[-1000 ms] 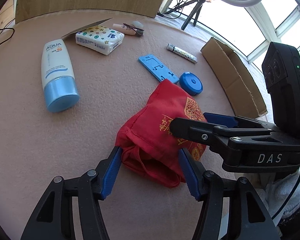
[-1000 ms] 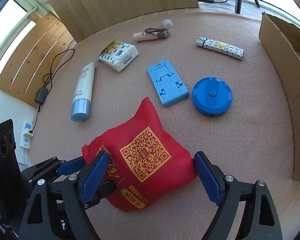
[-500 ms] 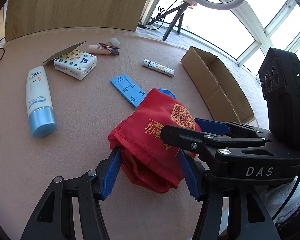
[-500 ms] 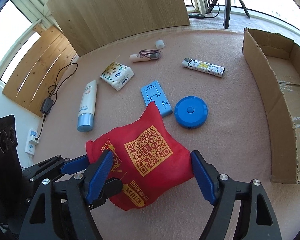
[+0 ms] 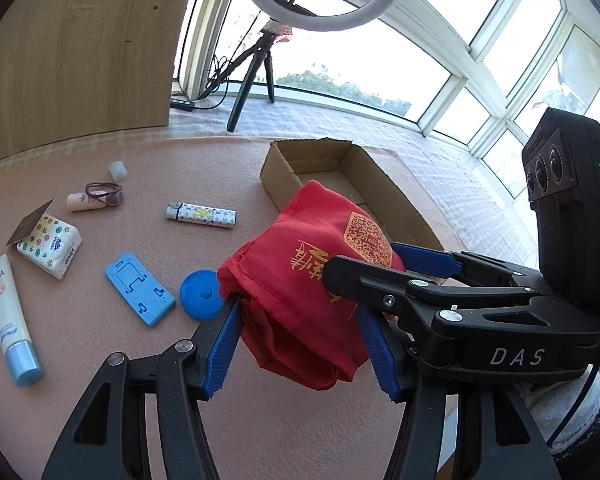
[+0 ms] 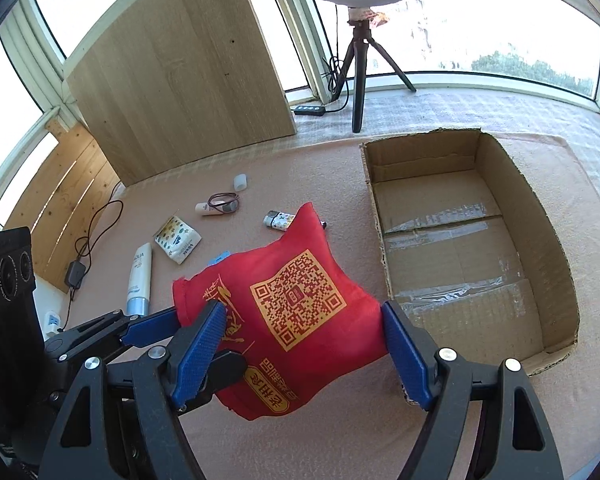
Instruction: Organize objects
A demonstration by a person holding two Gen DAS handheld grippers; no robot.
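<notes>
While carried: red cloth bag (image 6: 292,312) off the mat, beside cardboard box (image 6: 512,184).
Left gripper (image 5: 300,344): pressing bag's open end.
Right gripper (image 6: 300,344): squeezing the printed side.
Risk: soft cloth slipping out, or catching the box wall.
Left behind: sunscreen tube (image 5: 10,320), lighter (image 5: 201,215).

Both grippers, left gripper (image 5: 304,338) and right gripper (image 6: 302,350), are black frames with silver screws, ribbed blue fingers (image 5: 220,344), and white "DAS" lettering.
</notes>
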